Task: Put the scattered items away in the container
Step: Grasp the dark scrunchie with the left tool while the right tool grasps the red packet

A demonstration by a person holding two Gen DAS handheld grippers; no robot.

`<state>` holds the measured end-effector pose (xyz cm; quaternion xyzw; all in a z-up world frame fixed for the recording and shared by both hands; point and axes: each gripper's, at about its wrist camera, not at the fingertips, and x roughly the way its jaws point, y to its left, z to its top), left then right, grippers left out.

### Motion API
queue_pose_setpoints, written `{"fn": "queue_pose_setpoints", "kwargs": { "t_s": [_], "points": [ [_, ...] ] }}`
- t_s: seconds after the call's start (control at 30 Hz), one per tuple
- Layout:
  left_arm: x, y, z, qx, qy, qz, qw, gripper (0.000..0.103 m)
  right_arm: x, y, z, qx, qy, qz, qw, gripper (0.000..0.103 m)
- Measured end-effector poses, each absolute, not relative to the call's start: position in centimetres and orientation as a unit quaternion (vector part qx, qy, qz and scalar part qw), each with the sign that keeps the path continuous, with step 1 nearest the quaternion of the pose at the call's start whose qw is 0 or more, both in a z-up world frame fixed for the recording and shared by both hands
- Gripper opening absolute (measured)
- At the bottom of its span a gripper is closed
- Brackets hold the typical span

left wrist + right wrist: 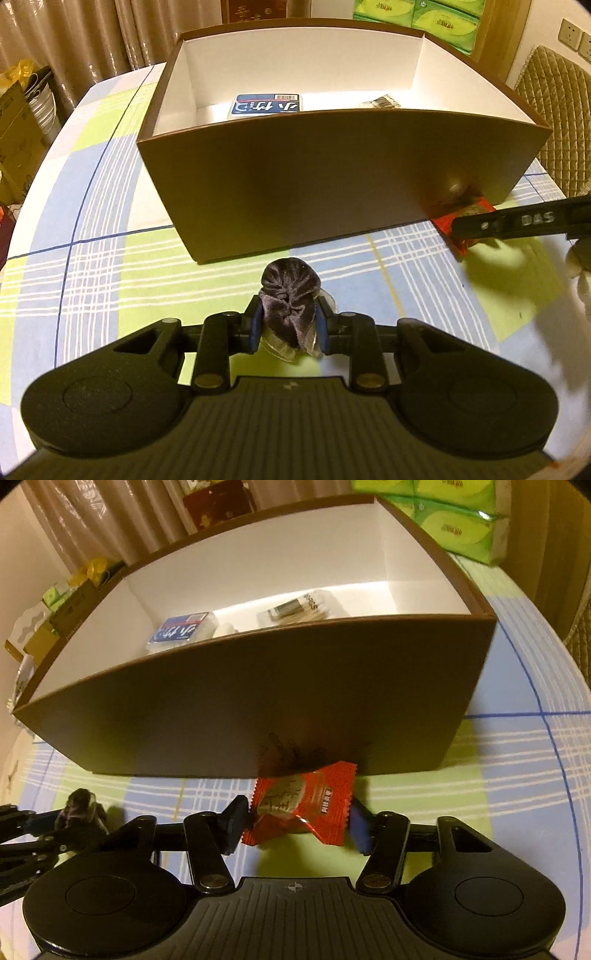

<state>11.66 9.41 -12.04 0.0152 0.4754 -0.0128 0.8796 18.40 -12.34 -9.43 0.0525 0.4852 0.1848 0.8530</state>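
Observation:
A brown box with a white inside stands on the checked tablecloth; it also shows in the right wrist view. Inside lie a blue-labelled pack and a clear packet with a barcode. My left gripper is shut on a dark purple velvet scrunchie, just in front of the box's near wall. My right gripper is shut on a red snack packet that touches the foot of the box wall. The right gripper and the packet show at the right in the left wrist view.
Green tissue packs lie behind the box at the right. A quilted chair back stands at the table's right side. Cartons and bags sit off the table's left edge. Curtains hang behind.

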Motion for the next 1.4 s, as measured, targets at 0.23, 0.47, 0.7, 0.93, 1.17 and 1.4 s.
{"fn": "queue_pose_setpoints", "kwargs": {
  "t_s": [0.23,0.47,0.7,0.93,1.17,1.4],
  "points": [
    [10.7,9.3,-12.2,0.015,0.479,-0.01,0.878,0.024,17.2,-11.5,-9.5,0.019,0.48,0.207,0.852,0.034],
    [9.9,9.2,-11.9,0.018,0.477,-0.018,0.878,0.024,15.0,-12.0,-8.9,0.022,0.486,0.243,0.839,0.033],
    [8.4,8.5,-12.2,0.007,0.491,-0.038,0.87,0.024,11.8,-13.9,-8.4,0.016,0.517,0.276,0.81,0.038],
    [7.2,8.4,-12.5,-0.003,0.5,-0.044,0.865,0.026,10.8,-14.8,-8.0,0.028,0.505,0.248,0.826,0.067],
    [7.5,8.7,-12.1,-0.009,0.499,-0.04,0.866,0.028,12.8,-14.5,-8.7,0.075,0.505,0.222,0.831,0.043],
    [7.3,9.0,-12.0,-0.009,0.5,-0.04,0.865,0.028,12.3,-12.6,-8.9,0.03,0.498,0.241,0.832,0.029]
  ]
}}
